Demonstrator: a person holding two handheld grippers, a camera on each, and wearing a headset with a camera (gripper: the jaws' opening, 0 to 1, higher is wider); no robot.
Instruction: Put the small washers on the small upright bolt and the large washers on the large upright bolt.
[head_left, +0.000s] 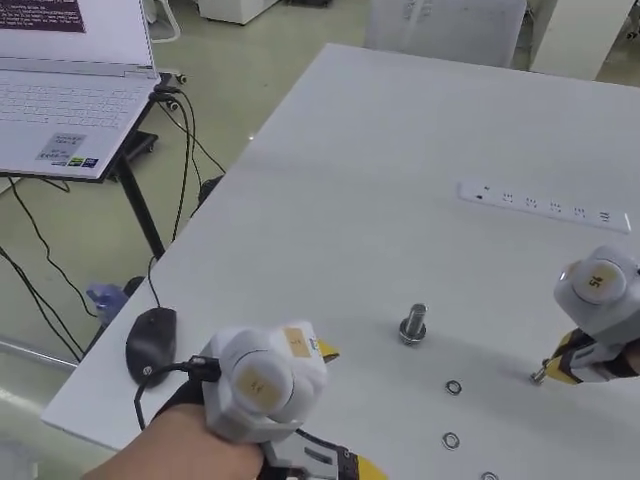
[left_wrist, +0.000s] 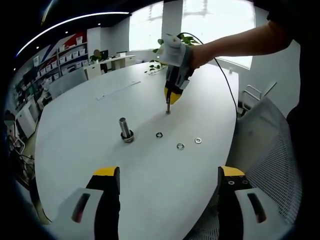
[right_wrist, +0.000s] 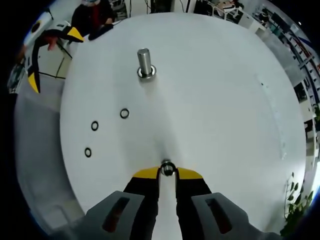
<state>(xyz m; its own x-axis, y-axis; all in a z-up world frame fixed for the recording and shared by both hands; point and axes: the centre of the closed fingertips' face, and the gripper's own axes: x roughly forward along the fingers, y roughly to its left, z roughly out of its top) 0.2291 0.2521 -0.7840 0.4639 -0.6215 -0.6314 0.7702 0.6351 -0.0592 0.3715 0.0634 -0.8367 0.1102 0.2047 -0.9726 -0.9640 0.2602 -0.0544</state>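
Right gripper (right_wrist: 167, 174) holds small bolt (right_wrist: 167, 168) between its tips.

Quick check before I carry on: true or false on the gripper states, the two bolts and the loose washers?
1. The left gripper is open and holds nothing. True.
2. The large bolt lies on its side. False: it stands upright.
3. The right gripper is shut at the small bolt. True.
4. Five loose washers lie on the table. False: three lie there, apart from the large bolt.
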